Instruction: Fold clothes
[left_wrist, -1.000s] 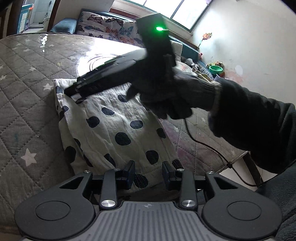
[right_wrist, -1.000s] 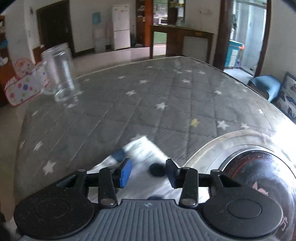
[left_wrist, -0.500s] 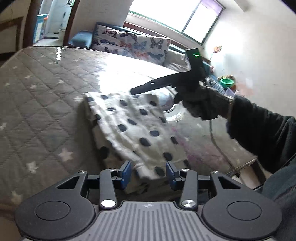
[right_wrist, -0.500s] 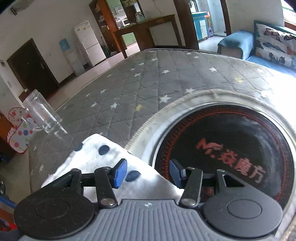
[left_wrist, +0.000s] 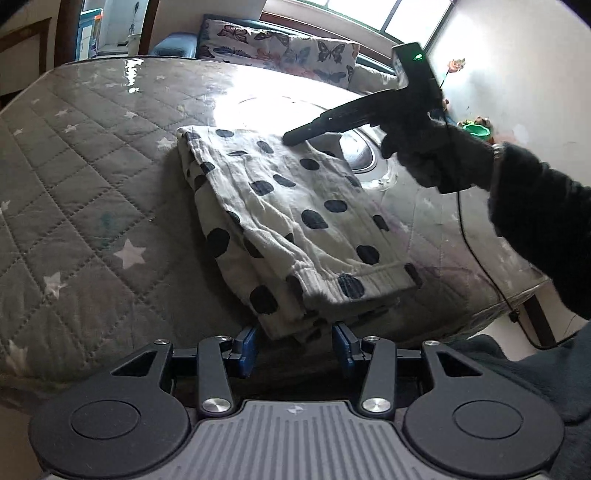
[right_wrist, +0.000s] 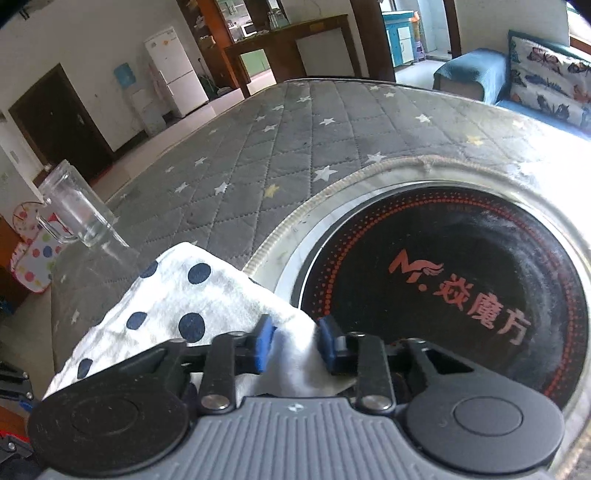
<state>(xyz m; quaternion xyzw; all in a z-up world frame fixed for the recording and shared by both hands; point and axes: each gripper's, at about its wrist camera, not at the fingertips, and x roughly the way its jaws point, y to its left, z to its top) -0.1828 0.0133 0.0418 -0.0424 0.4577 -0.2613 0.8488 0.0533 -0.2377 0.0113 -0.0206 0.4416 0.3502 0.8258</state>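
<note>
Looked like final tidying: polka-dot garment (left_wrist: 295, 221) sat folded near the mattress (left_wrist: 92, 184) edge, left gripper (left_wrist: 294, 345) spread empty, right gripper (right_wrist: 291, 345) pads apart around its far corner, needing 1 pinch next.

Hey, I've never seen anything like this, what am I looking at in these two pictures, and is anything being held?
No robot here: a person holds a two-finger gripper in each hand, each with a camera looking along its fingers. The left camera shows the left gripper open, just short of a folded polka-dot garment on a star-quilted table cover; the gloved right hand reaches over it. The right camera shows the right gripper with cloth between its fingers; whether it grips is unclear. Nearby: a glass mug and a round black cooktop.
</note>
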